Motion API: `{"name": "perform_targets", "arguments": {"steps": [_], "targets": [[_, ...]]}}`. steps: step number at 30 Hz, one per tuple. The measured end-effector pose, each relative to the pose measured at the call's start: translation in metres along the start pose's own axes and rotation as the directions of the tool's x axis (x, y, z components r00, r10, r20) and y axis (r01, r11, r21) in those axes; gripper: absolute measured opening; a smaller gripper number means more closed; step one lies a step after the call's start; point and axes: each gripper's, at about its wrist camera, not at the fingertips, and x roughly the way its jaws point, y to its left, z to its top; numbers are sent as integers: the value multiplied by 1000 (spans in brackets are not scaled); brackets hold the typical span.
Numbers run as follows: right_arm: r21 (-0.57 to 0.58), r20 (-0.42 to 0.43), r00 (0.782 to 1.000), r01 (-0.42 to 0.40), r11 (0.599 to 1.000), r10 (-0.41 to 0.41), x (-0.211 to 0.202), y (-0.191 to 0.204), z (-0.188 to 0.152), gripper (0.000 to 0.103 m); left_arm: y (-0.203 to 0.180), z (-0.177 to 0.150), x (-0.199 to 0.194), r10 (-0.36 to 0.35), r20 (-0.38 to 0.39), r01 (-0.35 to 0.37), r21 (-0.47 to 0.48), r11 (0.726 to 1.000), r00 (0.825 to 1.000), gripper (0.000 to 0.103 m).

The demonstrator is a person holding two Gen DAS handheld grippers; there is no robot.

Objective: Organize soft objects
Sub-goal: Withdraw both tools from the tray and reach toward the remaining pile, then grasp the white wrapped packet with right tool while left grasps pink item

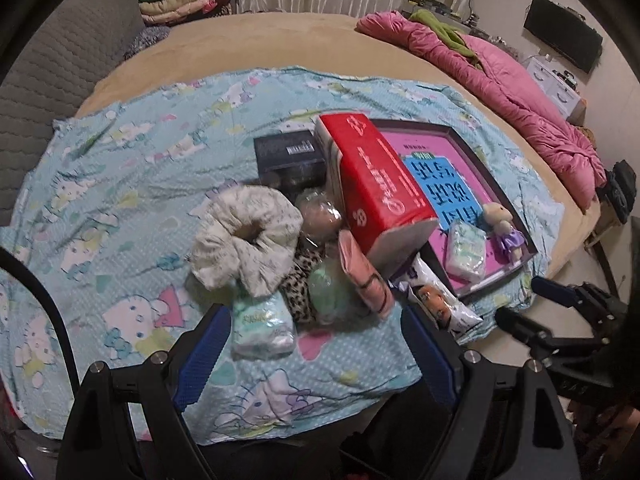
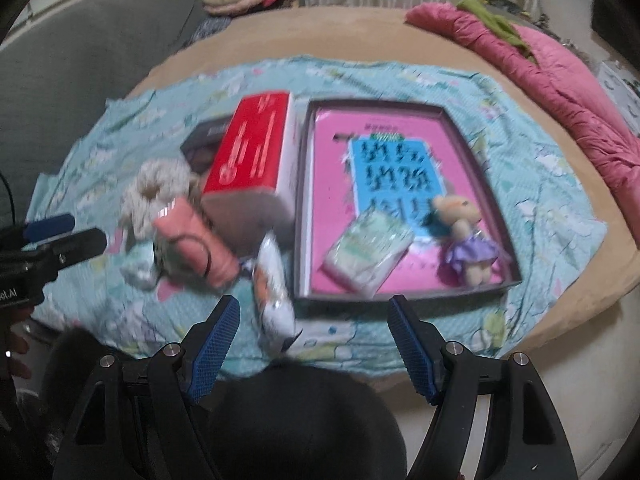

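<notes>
A pile of soft things lies on the light blue cartoon sheet (image 1: 120, 184): a white scrunchie (image 1: 244, 240), a tissue pack (image 1: 262, 324), a leopard scrunchie (image 1: 300, 296), a green ball (image 1: 332, 292), a pink pouch (image 1: 366, 276) and a white packet (image 1: 440, 304). The pink-bottomed tray (image 2: 302, 200) holds another tissue pack (image 2: 366, 256) and a small teddy (image 2: 464, 236). My left gripper (image 1: 315, 308) hovers open over the pile's near edge. My right gripper (image 2: 313, 302) is open above the packet (image 2: 274, 292) and the tray's front rim. Neither holds anything.
A red tissue box (image 1: 380, 184) leans between the pile and the tray, with a dark box (image 1: 290, 158) behind it. A pink quilt (image 1: 520, 92) lies at the bed's far right. Folded clothes (image 1: 180, 0) are stacked at the back, beside a grey headboard (image 1: 52, 68).
</notes>
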Motion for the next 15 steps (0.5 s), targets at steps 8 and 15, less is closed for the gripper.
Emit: {"name": "perform_targets", "arguments": {"steps": [8, 15], "targets": [[-8, -63, 998, -25, 1000, 24, 25, 8, -8, 77, -3, 7, 26, -9, -17, 9, 13, 1000, 1000, 87], [29, -107, 993, -36, 999, 38, 41, 1, -7, 77, -9, 21, 55, -5, -34, 6, 45, 999, 999, 85]]}}
